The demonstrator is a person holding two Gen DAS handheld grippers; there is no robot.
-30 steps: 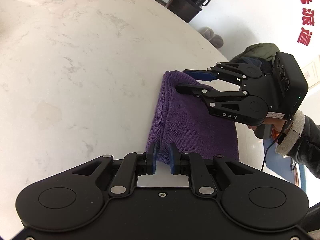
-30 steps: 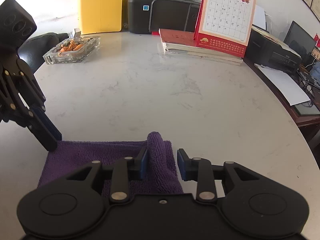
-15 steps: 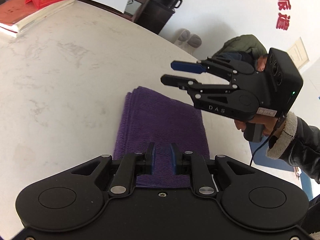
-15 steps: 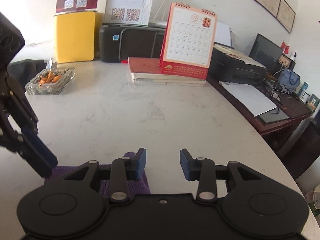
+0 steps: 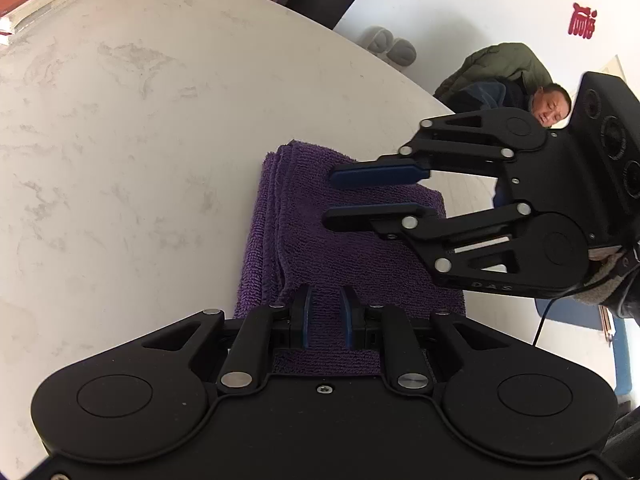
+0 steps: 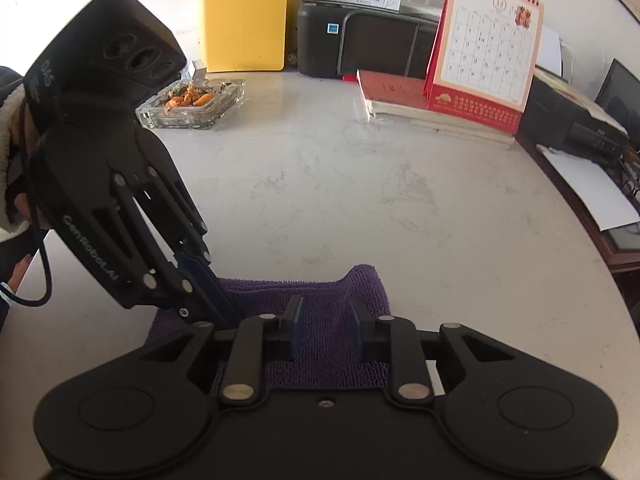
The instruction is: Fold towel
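Note:
A purple towel (image 5: 340, 264) lies folded into a narrow strip on the white marble table (image 5: 140, 140), close to its curved edge. My left gripper (image 5: 325, 292) hovers over the near end of the strip; its fingers stand a narrow gap apart with flat towel showing between them. From the right wrist view, the left gripper (image 6: 222, 306) points steeply down onto the towel (image 6: 362, 286). My right gripper (image 6: 325, 304) is open just above the cloth with nothing held. Its blue fingers (image 5: 376, 174) reach across the strip's far half, where the right gripper (image 5: 329, 197) hangs sideways.
At the back of the table (image 6: 360, 200) stand a glass ashtray (image 6: 192, 102), a yellow box (image 6: 244, 24), a black printer (image 6: 368, 40), books (image 6: 400, 100) and a desk calendar (image 6: 484, 56). A person (image 5: 500, 76) sits beyond the table edge. A side desk with papers (image 6: 592, 188) is right.
The right gripper let go of the raised towel corner, lifted, then came back down over the cloth. The left gripper slid forward over the towel's near end. The towel lies flatter.

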